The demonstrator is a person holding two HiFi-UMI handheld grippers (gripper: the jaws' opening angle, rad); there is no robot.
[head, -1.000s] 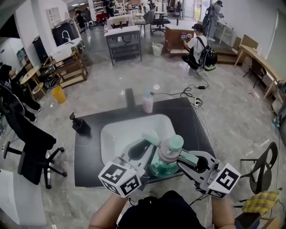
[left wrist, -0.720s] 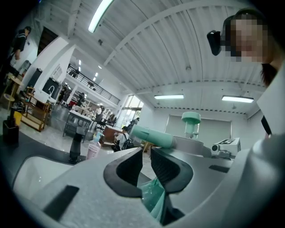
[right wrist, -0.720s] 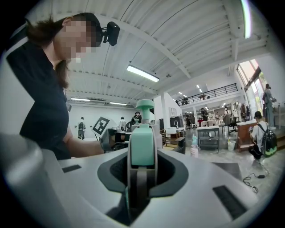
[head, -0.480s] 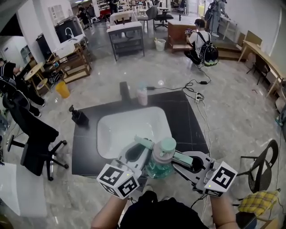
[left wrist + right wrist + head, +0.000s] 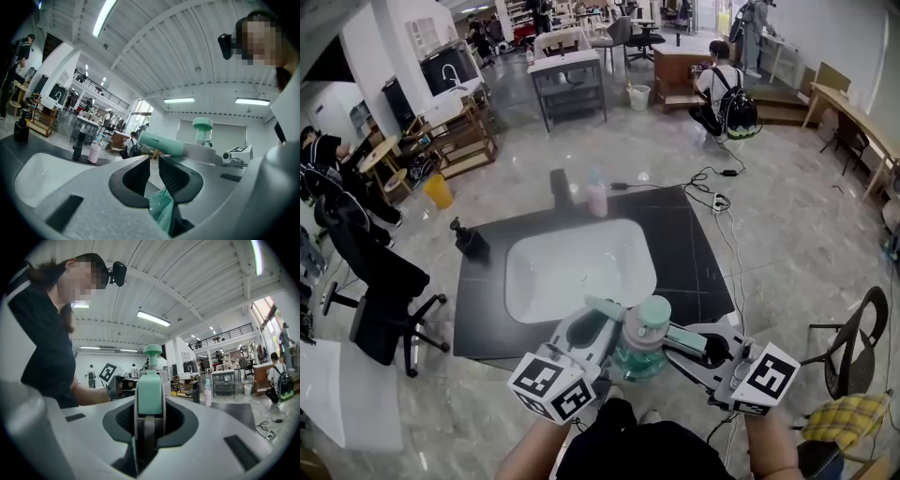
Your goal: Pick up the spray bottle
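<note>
A translucent green spray bottle [image 5: 639, 339] with a pale green head hangs in the air just in front of the black table's near edge, held between both grippers. My left gripper [image 5: 598, 328] meets its left side. In the left gripper view the left gripper [image 5: 153, 164] has its jaws nearly together, with green bottle plastic [image 5: 161, 211] pinched low between them. My right gripper [image 5: 692, 339] grips from the right. In the right gripper view the right gripper [image 5: 149, 408] is shut on the pale green spray head [image 5: 150, 392], whose cap [image 5: 153, 350] rises above it.
The black table [image 5: 694, 253] holds a white sink basin [image 5: 581, 270], a dark faucet [image 5: 561, 190], a pink bottle [image 5: 597, 199] and a black dispenser [image 5: 471, 242]. An office chair [image 5: 380, 291] stands left, another chair [image 5: 848, 347] right. Cables [image 5: 712, 202] lie on the floor behind.
Both grippers have carried the bottle back from over the sink's front edge towards the person, off the table's near edge. Both grips look unchanged.
</note>
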